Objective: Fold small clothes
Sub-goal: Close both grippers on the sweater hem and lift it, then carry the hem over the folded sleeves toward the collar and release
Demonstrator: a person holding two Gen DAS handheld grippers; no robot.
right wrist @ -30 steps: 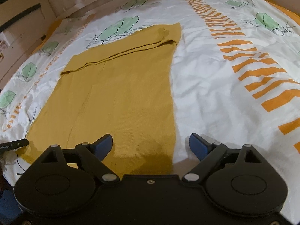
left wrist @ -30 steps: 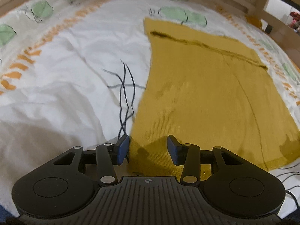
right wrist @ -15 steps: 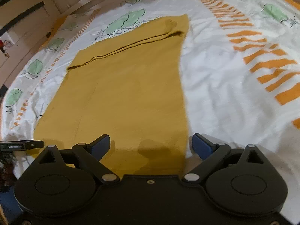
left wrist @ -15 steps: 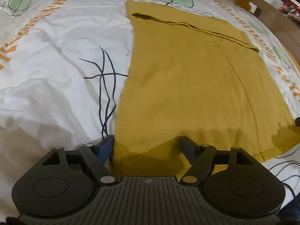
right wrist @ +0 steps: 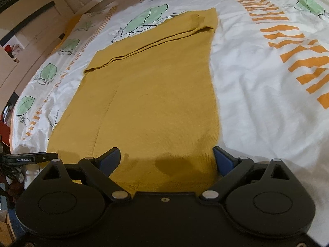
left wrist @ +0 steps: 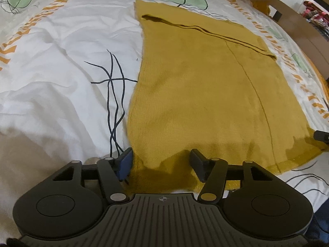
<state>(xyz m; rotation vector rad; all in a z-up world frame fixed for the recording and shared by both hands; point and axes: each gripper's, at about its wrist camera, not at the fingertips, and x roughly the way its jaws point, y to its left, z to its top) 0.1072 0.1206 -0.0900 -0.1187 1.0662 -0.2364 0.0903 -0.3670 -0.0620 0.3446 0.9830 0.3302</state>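
Observation:
A mustard-yellow knit garment (left wrist: 205, 94) lies flat on the bed, its far end folded over into a band; it also shows in the right wrist view (right wrist: 152, 103). My left gripper (left wrist: 161, 161) is open, its jaws straddling the garment's near left corner at the hem. My right gripper (right wrist: 166, 160) is open wide over the near right corner of the hem. The right gripper's tip (left wrist: 321, 135) shows at the left view's right edge, and the left gripper's tip (right wrist: 30, 158) shows at the right view's left edge.
The garment rests on a white bed cover (left wrist: 61, 65) printed with green leaves, orange stripes and dark lines. A wooden bed frame (left wrist: 304, 26) runs along the far right. Wooden furniture (right wrist: 30, 24) stands beyond the bed's left side.
The left gripper has opened wider and both grippers have shifted a little along the hem, so the garment shows more squarely. The garment has not moved.

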